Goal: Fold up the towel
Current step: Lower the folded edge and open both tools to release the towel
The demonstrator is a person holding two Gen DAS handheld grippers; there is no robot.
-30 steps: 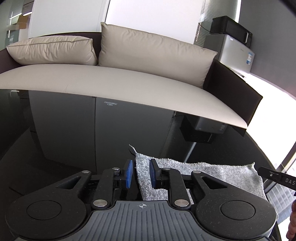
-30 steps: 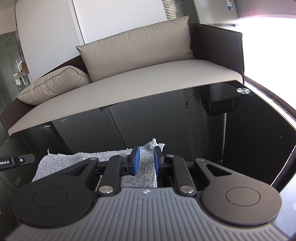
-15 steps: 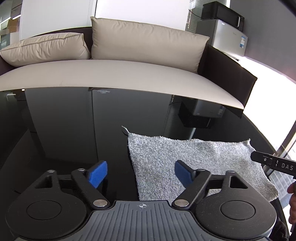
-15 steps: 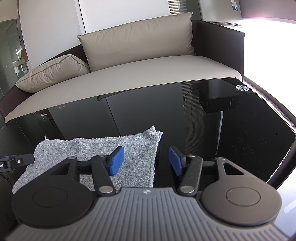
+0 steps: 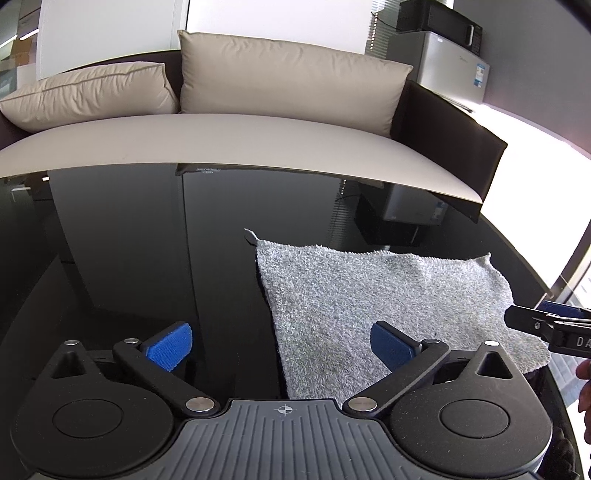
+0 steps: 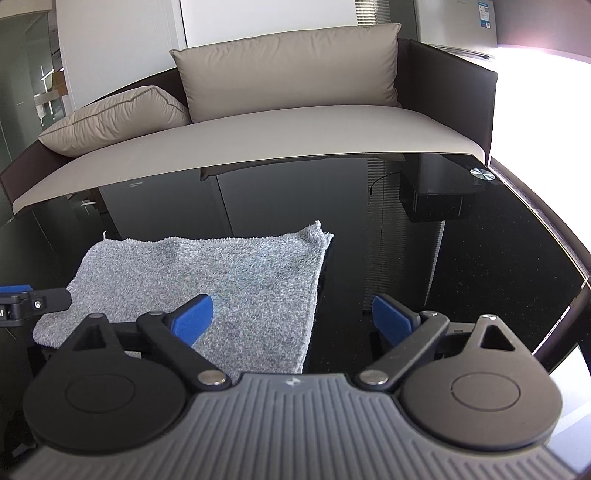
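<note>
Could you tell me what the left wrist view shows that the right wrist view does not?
Only the left wrist view shows the microwave stacked on the silver fridge, and the left tongs open. Only the right wrist view shows the metal disc on the table, and the right tongs open. Both show the grey towel lying flat, the sofa and its two cushions.

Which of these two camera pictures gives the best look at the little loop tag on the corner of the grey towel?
The left wrist view. There the loop tag sticks out clearly from the far corner of the towel, against the dark glass table. In the right wrist view the tag is only a tiny pale sliver at the towel's far left corner.
</note>
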